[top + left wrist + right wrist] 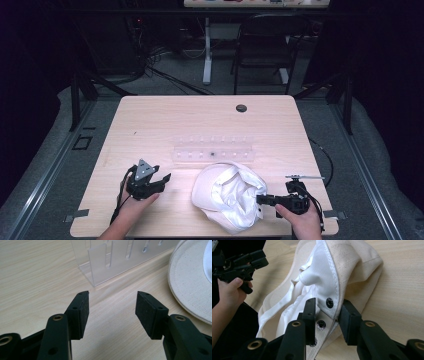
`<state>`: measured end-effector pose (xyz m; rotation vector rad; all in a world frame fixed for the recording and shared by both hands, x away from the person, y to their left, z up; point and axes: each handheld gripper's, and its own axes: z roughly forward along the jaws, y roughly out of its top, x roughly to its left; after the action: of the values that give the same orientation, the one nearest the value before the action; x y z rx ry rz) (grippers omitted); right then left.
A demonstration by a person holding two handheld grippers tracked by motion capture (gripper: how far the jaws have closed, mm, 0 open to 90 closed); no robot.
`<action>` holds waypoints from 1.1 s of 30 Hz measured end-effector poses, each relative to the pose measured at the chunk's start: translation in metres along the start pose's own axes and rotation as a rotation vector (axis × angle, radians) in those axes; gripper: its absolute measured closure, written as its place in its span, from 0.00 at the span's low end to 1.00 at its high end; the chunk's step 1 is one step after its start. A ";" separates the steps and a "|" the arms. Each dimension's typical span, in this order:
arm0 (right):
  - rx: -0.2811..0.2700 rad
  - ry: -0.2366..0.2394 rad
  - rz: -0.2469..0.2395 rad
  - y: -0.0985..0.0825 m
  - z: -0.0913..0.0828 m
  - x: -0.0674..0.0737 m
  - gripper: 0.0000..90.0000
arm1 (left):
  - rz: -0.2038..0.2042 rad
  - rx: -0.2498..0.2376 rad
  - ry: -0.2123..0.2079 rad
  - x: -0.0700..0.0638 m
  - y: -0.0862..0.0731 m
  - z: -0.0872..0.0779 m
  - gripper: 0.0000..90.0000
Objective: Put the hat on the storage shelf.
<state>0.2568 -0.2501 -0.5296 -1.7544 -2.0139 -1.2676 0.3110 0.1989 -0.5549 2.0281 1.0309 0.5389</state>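
Between the black pads of the right tongs (325, 312) sits the back edge of a cream canvas cap with a white fabric lining (322, 282). One jaw is on the lining side, the other on the outer canvas side, and the edge with its dark metal snap studs (329, 302) runs through the gap. The pads flank the fabric closely, but I cannot tell whether they press on it. The cap lies upside down on the pale wood-grain tabletop (160, 120), near the front edge and right of centre, its lining bunched and facing up.

Over to the left of the cap, the left tongs (112, 307) are released: their pads stand wide apart with bare tabletop between them, grasping nothing. They point toward the cap's brim and toward a clear acrylic rack with slots (110, 262), which stands on the tabletop just beyond the cap. In the high view this left pair (160, 180) rests in the person's hand near the front edge, well apart from the right pair (261, 199).
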 end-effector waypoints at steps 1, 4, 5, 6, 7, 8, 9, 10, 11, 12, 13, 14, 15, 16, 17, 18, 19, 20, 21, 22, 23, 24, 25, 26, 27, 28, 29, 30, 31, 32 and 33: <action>-0.001 -0.003 0.000 0.000 0.000 0.000 0.79 | 0.000 0.000 0.001 0.000 0.000 0.000 0.50; 0.009 0.001 0.008 0.001 0.000 0.001 0.80 | 0.000 0.001 0.000 -0.001 0.000 0.000 0.50; 0.006 -0.005 0.001 0.002 0.000 0.002 0.81 | 0.000 0.001 0.000 -0.001 0.000 0.000 0.50; 0.006 -0.005 0.001 0.002 0.000 0.002 0.81 | 0.001 0.002 -0.001 -0.001 0.000 0.000 0.50; 0.003 -0.011 0.000 0.002 0.000 0.003 0.81 | 0.002 0.001 -0.001 -0.001 0.000 0.000 0.50; 0.011 -0.015 -0.005 0.003 -0.001 0.004 0.81 | 0.002 0.001 -0.001 -0.001 0.000 0.000 0.50; 0.004 -0.017 -0.009 0.004 -0.001 0.005 0.82 | 0.003 0.001 -0.001 -0.001 0.000 0.000 0.50; 0.006 -0.023 -0.016 0.005 -0.002 0.006 0.83 | 0.008 0.002 -0.002 -0.001 0.000 0.000 0.50; 0.012 -0.033 -0.026 0.007 -0.003 0.007 0.85 | 0.007 0.003 -0.002 -0.001 0.000 0.001 0.50; 0.016 -0.043 -0.034 0.008 -0.004 0.008 0.86 | 0.008 0.004 -0.003 -0.002 0.000 0.001 0.50; 0.020 -0.050 -0.044 0.010 -0.005 0.009 0.94 | 0.011 0.004 -0.003 -0.002 0.000 0.001 0.50; 0.023 -0.052 -0.051 0.013 -0.007 0.010 0.94 | 0.012 0.002 -0.003 -0.002 0.000 0.001 0.50; 0.036 -0.074 -0.061 0.019 -0.010 0.011 0.94 | 0.010 0.001 -0.004 -0.003 0.000 0.001 0.50; 0.036 -0.074 -0.061 0.019 -0.010 0.011 0.94 | 0.013 0.004 -0.005 -0.003 0.001 0.001 0.50; 0.046 -0.089 -0.069 0.022 -0.012 0.012 0.94 | 0.011 0.002 -0.006 -0.004 0.001 0.002 0.50; 0.054 -0.103 -0.079 0.025 -0.013 0.013 0.94 | 0.010 0.000 -0.009 -0.005 0.001 0.002 0.50; 0.059 -0.114 -0.086 0.029 -0.014 0.014 0.94 | 0.012 0.001 -0.013 -0.006 0.001 0.002 0.50; 0.069 -0.123 -0.092 0.032 -0.016 0.015 0.94 | 0.017 0.002 -0.019 -0.007 0.001 0.002 0.50; 0.075 -0.138 -0.102 0.036 -0.017 0.016 0.94 | 0.020 0.002 -0.021 -0.008 0.002 0.003 0.50; 0.082 -0.150 -0.113 0.039 -0.018 0.017 0.94 | 0.024 0.000 -0.023 -0.010 0.002 0.003 0.50; 0.095 -0.185 -0.141 0.046 -0.020 0.020 0.94 | 0.031 0.001 -0.023 -0.011 0.002 0.004 0.50; 0.095 -0.185 -0.141 0.046 -0.020 0.020 0.94 | 0.034 0.004 -0.026 -0.011 0.002 0.004 0.50; 0.096 -0.206 -0.153 0.050 -0.022 0.023 0.94 | 0.034 0.005 -0.027 -0.012 0.002 0.004 0.50; 0.100 -0.226 -0.167 0.053 -0.023 0.025 0.94 | 0.036 0.006 -0.026 -0.012 0.002 0.005 0.50; 0.103 -0.240 -0.177 0.056 -0.024 0.026 0.94 | 0.041 0.008 -0.025 -0.012 0.002 0.005 0.50; 0.105 -0.251 -0.183 0.059 -0.025 0.028 0.94 | 0.042 0.008 -0.025 -0.012 0.002 0.004 0.50; 0.106 -0.262 -0.186 0.062 -0.025 0.029 0.94 | 0.038 0.006 -0.024 -0.012 0.002 0.004 0.50; 0.113 -0.282 -0.190 0.065 -0.025 0.030 0.94 | 0.037 0.006 -0.023 -0.012 0.002 0.004 0.50; 0.113 -0.300 -0.199 0.067 -0.025 0.030 0.94 | 0.037 0.007 -0.023 -0.012 0.002 0.004 0.50; 0.120 -0.329 -0.207 0.068 -0.024 0.031 0.94 | 0.037 0.008 -0.024 -0.011 0.002 0.004 0.50; 0.124 -0.349 -0.219 0.070 -0.023 0.032 0.94 | 0.037 0.007 -0.023 -0.011 0.002 0.004 0.50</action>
<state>0.3005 -0.2468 -0.4622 -1.8398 -2.4752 -0.9115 0.3084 0.1874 -0.5562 2.0584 0.9852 0.5311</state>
